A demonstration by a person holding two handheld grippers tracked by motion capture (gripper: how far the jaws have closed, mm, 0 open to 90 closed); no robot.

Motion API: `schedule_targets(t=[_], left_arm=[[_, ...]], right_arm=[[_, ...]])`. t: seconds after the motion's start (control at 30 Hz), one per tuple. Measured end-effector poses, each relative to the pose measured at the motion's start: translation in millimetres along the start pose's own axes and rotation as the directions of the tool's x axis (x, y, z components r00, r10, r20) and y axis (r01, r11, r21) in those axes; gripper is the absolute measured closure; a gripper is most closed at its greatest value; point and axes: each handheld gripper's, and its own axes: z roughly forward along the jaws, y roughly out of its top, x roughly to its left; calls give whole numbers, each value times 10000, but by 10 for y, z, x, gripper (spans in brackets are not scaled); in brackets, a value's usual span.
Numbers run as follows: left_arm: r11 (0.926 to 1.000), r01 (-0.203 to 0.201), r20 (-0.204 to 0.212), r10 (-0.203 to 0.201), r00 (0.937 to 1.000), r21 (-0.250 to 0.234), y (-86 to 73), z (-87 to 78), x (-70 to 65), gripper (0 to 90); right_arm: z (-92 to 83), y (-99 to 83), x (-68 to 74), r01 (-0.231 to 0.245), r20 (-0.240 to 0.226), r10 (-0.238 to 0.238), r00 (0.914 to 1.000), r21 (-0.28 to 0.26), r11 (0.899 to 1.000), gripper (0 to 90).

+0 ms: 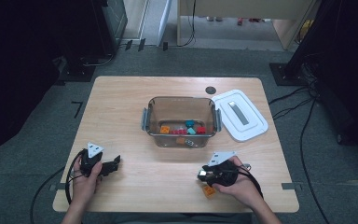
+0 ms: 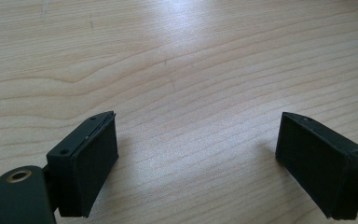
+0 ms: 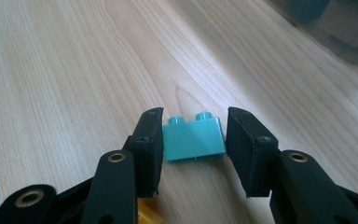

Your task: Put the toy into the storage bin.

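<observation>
Grey carpet floor point(image 1: 37, 140), light wooden surface point(image 1: 121, 102), pale cabinet point(image 1: 242, 14) behind, dark equipment point(image 1: 28, 37) both sides, cables point(image 1: 303, 121) trailing.

1. No text, label, brand, number or sign can be read in any view.
2. The white lid point(image 1: 240, 114) beside the bin point(image 1: 182, 103) carries a grey strip, but it is too small to show any writing.
3. The teal brick point(image 3: 194, 138) shows plain faces with no print.
4. The table point(image 1: 135, 93) bears only wood grain.
</observation>
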Motion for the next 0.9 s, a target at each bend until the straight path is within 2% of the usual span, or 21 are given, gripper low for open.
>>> schedule_targets(t=[0.2, 0.33, 0.5, 0.9], left_arm=[[10000, -3, 0, 3, 10000, 1, 0, 0, 0, 128], [10000, 0, 1, 0, 10000, -1, 0, 0, 0, 128], [10000, 0, -1, 0, 10000, -2, 0, 0, 0, 128], [10000, -4, -1, 4, 10000, 1, 0, 0, 0, 128]], right_arm=[[29, -8, 14, 171, 189, -177, 9997, 284, 9994, 588], [12, 8, 3, -5, 207, -1, 9998, 284, 9996, 592], [-48, 39, -1, -175, 154, 175, 9997, 1, 9998, 592], [-325, 217, -12, -354, 255, 377, 9990, -857, 9957, 593]])
